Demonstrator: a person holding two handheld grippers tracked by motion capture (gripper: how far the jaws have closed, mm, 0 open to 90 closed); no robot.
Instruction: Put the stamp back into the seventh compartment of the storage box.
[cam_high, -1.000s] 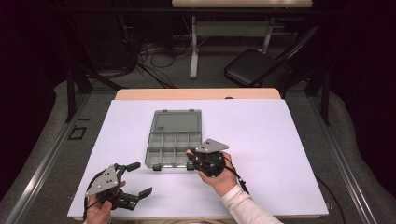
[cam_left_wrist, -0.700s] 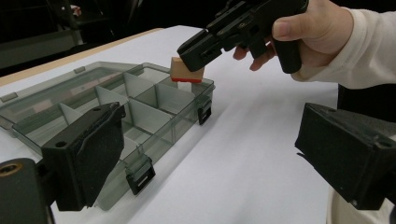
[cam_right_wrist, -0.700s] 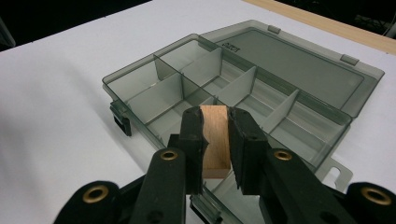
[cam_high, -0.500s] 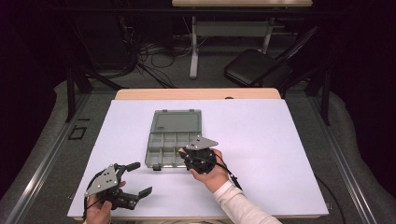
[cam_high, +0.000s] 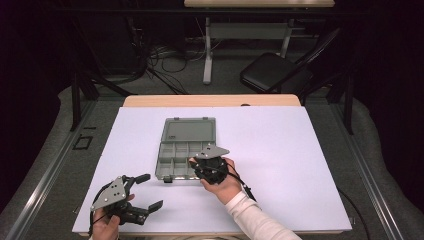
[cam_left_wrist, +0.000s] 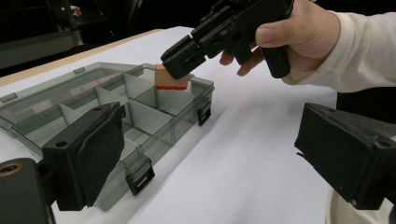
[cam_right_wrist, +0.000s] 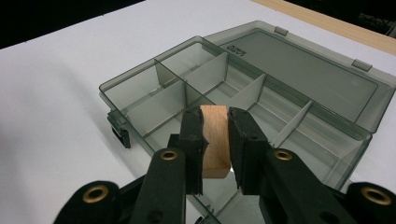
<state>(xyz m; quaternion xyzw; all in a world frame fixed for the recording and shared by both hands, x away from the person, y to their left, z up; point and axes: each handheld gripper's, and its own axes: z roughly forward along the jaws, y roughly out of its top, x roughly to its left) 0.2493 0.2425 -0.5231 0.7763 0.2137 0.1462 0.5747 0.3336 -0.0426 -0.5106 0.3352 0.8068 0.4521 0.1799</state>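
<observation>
A white sheet (cam_high: 300, 165) covers most of the desk (cam_high: 210, 101), whose wooden edge shows along the far side. Near the middle of the sheet lies a grey see-through organizer box (cam_high: 184, 150), opened flat: its lid (cam_high: 190, 130) lies on the far side, hinged to the tray, and the tray's dividers cut it into several small compartments. Every compartment that can be seen into looks bare (the near corner under the right claw is partly hidden in the high view). Two black latches (cam_left_wrist: 140, 177) hang from the tray's front wall.

The right claw (cam_high: 199, 167), held in a hand with a cream sleeve, hovers over the tray's near right corner. Its jaws are pinching a small wooden block (cam_right_wrist: 215, 140), pads flat against two opposite faces. In the left gripper view the block (cam_left_wrist: 172, 78) shows a red band along its lower edge and sits at the rim of the corner compartment, just above or barely inside it; whether it touches the bottom cannot be told.

The left claw (cam_high: 147, 192) rests low at the near left of the sheet, well apart from the box, jaws spread wide with nothing between them, pointing roughly toward the tray.
</observation>
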